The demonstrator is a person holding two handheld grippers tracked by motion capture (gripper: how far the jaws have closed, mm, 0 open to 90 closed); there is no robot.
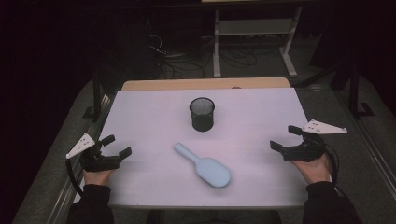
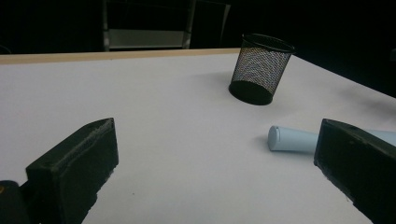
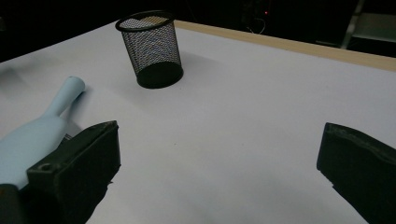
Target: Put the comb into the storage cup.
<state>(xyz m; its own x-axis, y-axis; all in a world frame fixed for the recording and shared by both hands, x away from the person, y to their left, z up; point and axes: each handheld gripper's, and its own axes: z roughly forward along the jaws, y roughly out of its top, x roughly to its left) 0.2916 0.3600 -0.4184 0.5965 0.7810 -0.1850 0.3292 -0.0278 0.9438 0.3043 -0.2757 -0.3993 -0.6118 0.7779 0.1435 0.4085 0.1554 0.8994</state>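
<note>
Flat on the table, the hairbrush (image 1: 205, 167) lies diagonally, handle toward the mesh cup (image 1: 202, 114).

High view overhead facing forward, gripper views low, both sharing mesh cup (image 2: 260, 69)

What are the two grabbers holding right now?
Nothing. The left gripper and the right gripper are both open with nothing between their jaws. The blue hairbrush lies on the table, apart from both, near the mesh cup.
</note>
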